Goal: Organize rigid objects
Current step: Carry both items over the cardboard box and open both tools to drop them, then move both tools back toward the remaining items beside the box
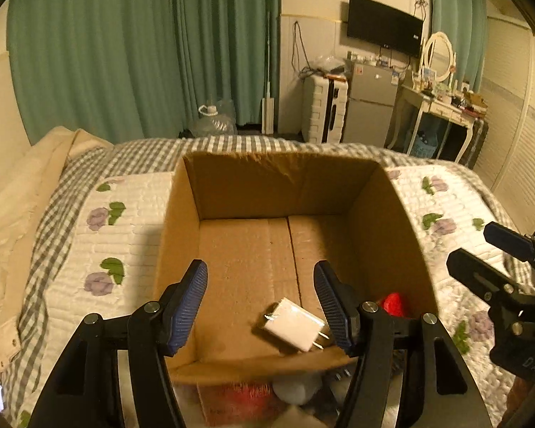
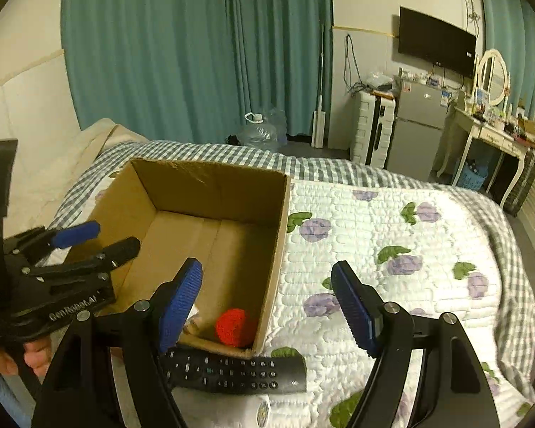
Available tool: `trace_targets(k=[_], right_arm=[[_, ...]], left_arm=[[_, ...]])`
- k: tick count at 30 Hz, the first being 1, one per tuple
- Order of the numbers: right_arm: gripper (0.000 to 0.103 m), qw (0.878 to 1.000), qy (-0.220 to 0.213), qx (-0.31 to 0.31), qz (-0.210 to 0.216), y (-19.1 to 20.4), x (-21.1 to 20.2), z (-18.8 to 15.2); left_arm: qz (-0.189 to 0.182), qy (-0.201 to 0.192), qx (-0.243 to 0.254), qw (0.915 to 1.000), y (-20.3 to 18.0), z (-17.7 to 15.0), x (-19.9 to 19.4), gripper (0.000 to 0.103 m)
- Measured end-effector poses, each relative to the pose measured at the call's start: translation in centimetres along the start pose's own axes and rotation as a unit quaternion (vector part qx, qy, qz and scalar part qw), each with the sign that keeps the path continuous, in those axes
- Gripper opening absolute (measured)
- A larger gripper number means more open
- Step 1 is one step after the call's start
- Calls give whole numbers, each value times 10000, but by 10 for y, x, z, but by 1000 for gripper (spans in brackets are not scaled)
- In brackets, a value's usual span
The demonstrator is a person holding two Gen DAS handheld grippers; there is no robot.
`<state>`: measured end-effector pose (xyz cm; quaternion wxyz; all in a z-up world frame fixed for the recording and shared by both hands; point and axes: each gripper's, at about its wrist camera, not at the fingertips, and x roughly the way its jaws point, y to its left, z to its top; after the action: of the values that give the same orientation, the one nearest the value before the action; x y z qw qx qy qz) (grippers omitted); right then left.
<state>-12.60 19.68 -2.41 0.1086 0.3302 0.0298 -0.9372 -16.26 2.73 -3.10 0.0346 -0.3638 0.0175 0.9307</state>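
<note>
Your left tool (image 1: 260,306) hangs released over the cardboard box (image 1: 281,185), white charger (image 1: 294,324) below it; your right tool (image 2: 267,306) gapes empty above the remote (image 2: 232,372), perhaps touching nothing.

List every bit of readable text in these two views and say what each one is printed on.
"GenRobot.AI": white lettering on the black body of the left tool, seen from the right wrist view.
"DA": partial letters on the right tool, cut off at the edge of the left wrist view.
Remote control: button markings too small to read.
Television: small logo on the lower edge, too blurred to read.
Fridge: stickers unreadable.
</note>
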Motion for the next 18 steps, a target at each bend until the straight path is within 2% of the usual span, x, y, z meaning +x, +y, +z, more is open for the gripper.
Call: trace_targets(k=[5, 9, 13, 18], right_arm=[[86, 9997, -123, -148, -146, 3, -37, -11], [93, 9998, -119, -39, -139, 1, -59, -35], [93, 9999, 70, 45, -123, -2, -60, -56], [93, 9993, 364, -40, -70, 3, -48, -74]], left_arm=[[20, -154, -35, 9999, 4, -13, -36, 69], [-25, -84, -40, 10000, 6, -39, -52, 70], [-62, 71, 43, 9999, 4, -68, -52, 70], [-202, 474, 238, 9984, -7, -106, -34, 70]])
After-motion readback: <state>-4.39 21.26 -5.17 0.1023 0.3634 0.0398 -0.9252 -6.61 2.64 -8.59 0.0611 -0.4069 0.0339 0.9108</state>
